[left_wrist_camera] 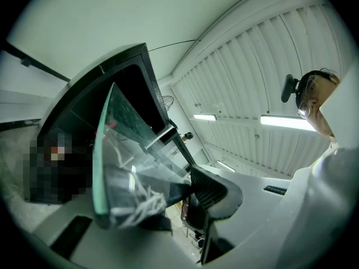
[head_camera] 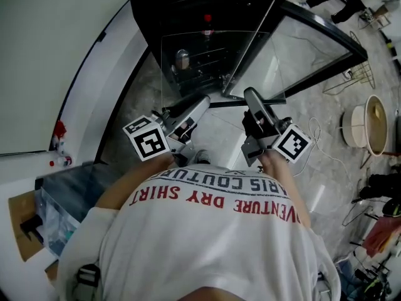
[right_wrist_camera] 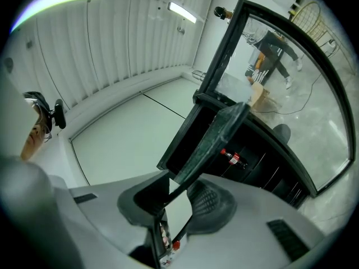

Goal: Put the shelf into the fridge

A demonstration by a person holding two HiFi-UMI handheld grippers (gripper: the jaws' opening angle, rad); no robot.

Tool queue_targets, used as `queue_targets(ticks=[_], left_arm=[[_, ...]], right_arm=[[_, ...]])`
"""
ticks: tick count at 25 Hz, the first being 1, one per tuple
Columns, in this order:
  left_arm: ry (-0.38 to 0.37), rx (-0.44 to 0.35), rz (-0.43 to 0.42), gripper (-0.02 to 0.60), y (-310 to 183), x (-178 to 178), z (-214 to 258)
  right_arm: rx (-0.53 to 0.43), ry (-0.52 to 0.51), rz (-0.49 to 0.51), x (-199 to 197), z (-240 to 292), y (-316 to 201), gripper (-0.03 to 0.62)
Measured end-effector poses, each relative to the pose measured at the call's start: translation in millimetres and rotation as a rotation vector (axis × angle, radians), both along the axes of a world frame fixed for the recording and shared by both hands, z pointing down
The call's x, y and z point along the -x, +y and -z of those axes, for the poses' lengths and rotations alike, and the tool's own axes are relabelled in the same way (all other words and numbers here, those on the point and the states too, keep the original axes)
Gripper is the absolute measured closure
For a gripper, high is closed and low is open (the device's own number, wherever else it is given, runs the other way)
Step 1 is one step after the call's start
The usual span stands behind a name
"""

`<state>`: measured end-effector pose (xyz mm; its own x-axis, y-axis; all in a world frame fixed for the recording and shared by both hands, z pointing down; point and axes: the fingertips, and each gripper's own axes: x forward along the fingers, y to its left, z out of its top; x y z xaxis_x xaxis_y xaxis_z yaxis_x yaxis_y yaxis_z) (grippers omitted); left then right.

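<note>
I hold a clear glass shelf (head_camera: 213, 61) by its near edge with both grippers, in front of a black fridge (head_camera: 163, 5) whose glass door (head_camera: 313, 49) stands open to the right. My left gripper (head_camera: 203, 99) is shut on the shelf's left part and my right gripper (head_camera: 249, 95) on its right part. In the left gripper view the shelf (left_wrist_camera: 120, 150) rises tilted between the jaws of the left gripper (left_wrist_camera: 168, 192). The right gripper view shows the shelf (right_wrist_camera: 216, 136) edge-on, clamped in the right gripper (right_wrist_camera: 178, 192). A red-capped bottle (right_wrist_camera: 233, 157) stands inside the fridge (right_wrist_camera: 263, 167).
The open door (right_wrist_camera: 280, 83) bounds the right side of the fridge mouth. A cream round stand (head_camera: 366, 124) and a white cable (head_camera: 319, 143) lie on the marble floor at the right. A white wall (head_camera: 50, 55) runs along the left, with a cardboard box (head_camera: 25, 231) below it.
</note>
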<state>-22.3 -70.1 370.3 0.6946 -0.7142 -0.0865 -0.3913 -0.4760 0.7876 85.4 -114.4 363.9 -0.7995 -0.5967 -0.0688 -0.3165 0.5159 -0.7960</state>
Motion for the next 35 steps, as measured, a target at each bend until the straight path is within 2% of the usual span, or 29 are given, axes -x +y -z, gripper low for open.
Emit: queue_targets(ticks=[15, 25, 35], left_arm=[[-0.032, 0.007, 0.074, 0.456, -7.1, 5.6, -12.0], [-0.061, 0.040, 0.142, 0.451, -45.6, -3.5, -22.0], [-0.053, 0.077, 0.223, 0.451, -71.7, -2.7, -30.7]], right_arm=[[0.037, 0.001, 0.089, 9.6, -15.9, -16.2, 0.496], [0.078, 0.008, 0.194, 7.0, -29.4, -63.1, 0.494], [0.110, 0.017, 0.277, 13.0, -38.5, -97.2, 0.494]])
